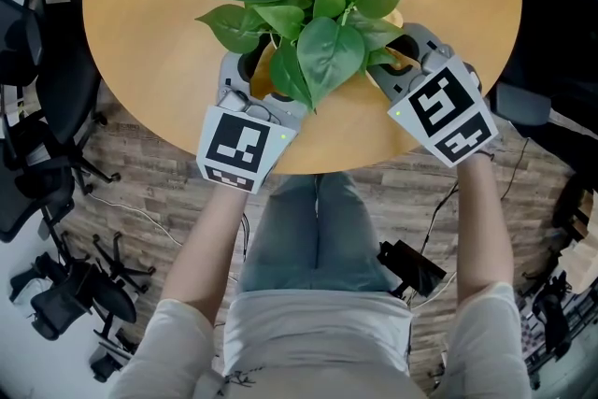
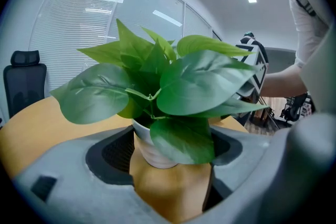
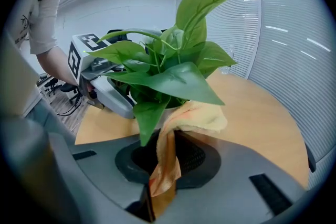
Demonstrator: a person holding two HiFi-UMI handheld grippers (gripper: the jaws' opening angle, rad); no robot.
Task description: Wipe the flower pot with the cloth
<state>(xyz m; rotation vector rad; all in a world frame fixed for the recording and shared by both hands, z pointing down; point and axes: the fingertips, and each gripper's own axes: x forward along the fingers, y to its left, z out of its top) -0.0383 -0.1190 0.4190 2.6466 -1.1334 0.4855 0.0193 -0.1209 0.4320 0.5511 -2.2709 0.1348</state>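
A leafy green plant [image 1: 318,23] stands in a white ribbed flower pot [image 2: 152,152] near the front edge of a round wooden table [image 1: 149,23]. My left gripper [image 1: 260,89] reaches in from the left. Its jaws stand wide around the pot, and the left pad [image 2: 118,152] lies against its wall. A leaf hides the other side. My right gripper [image 1: 397,61] is at the pot's right, shut on a yellow-orange cloth [image 3: 202,115]. The cloth runs up from the jaws and bunches against the pot under the leaves.
The table's front edge [image 1: 318,168] lies just behind both grippers, with the person's lap below it. Black office chairs [image 1: 56,294] and cables lie on the wooden floor at the left. Another chair [image 2: 23,81] and window blinds stand beyond the table.
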